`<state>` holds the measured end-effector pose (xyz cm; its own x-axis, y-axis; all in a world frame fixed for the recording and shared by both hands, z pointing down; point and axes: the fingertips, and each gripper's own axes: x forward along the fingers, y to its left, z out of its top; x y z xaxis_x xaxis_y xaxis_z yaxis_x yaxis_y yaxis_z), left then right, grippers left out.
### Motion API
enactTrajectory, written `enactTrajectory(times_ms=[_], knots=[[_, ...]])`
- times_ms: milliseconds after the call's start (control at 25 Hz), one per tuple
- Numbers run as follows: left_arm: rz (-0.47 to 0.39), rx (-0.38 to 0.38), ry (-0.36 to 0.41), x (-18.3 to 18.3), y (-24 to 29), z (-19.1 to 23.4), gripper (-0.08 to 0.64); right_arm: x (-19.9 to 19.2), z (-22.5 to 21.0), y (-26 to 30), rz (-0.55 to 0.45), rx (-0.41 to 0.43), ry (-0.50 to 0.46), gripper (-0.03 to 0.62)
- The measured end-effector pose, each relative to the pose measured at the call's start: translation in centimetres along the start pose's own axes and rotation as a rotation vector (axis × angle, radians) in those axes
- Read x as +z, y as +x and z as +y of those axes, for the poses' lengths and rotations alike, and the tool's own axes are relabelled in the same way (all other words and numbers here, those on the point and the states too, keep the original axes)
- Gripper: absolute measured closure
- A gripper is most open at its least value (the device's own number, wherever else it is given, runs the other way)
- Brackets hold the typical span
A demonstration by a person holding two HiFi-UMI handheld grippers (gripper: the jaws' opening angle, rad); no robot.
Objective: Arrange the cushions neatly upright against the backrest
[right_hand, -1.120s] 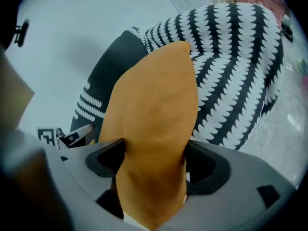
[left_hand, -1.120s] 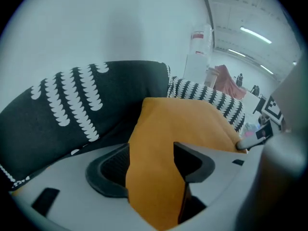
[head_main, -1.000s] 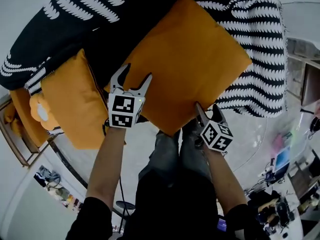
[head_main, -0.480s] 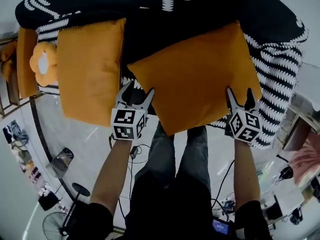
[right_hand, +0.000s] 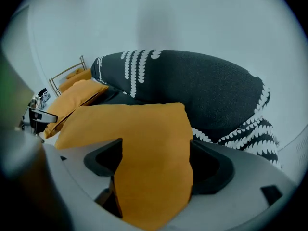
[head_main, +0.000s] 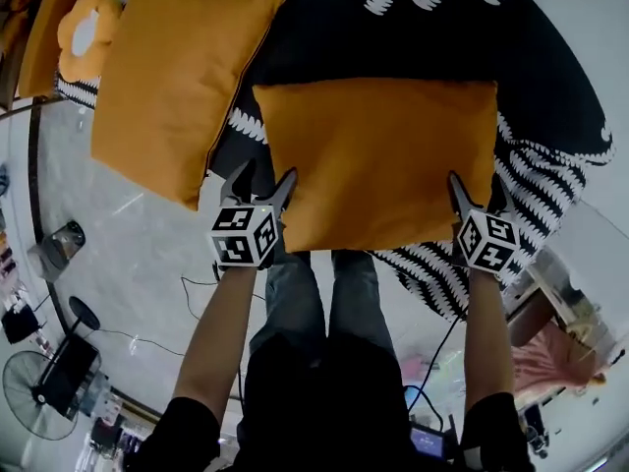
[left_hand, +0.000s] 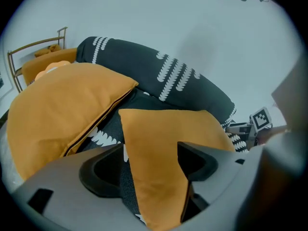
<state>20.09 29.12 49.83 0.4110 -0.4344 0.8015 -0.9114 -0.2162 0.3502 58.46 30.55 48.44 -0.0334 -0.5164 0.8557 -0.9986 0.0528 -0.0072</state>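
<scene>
An orange cushion (head_main: 378, 160) lies flat across the black sofa seat, its near edge toward me. My left gripper (head_main: 265, 172) has the cushion's near left corner (left_hand: 154, 177) between its jaws. My right gripper (head_main: 475, 190) has the near right corner (right_hand: 154, 177). Both pairs of jaws are opening, with fabric still touching the pads. A second orange cushion (head_main: 172, 77) lies to the left, tilted on the seat. The black backrest with white leaf stripes (left_hand: 163, 76) rises behind both cushions and also shows in the right gripper view (right_hand: 192, 85).
A flower-shaped cushion (head_main: 86, 28) and another orange piece (head_main: 44, 18) sit at the sofa's far left by a metal rail (left_hand: 33, 47). A fan (head_main: 39, 391) and cables lie on the floor at the left. The person's legs (head_main: 324, 293) stand just below the cushion.
The held cushion has turned from a slanted diamond to square with the sofa. The right gripper has shifted out to its right corner. The second cushion now sits further up and left.
</scene>
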Motion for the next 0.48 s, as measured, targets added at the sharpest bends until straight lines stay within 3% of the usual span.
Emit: enactTrajectory(times_ms=[240, 480], knots=[[-0.011, 0.062, -0.144, -1.4, 2.1, 0.6, 0.167, 0.5, -2.7, 3.5, 0.104, 0.088, -0.102, 0.143], [0.042, 0.093, -0.174, -2.7, 4.4, -0.2, 0.141, -0.6, -4.2, 6.2, 0.204, 0.185, -0.077, 0.096]])
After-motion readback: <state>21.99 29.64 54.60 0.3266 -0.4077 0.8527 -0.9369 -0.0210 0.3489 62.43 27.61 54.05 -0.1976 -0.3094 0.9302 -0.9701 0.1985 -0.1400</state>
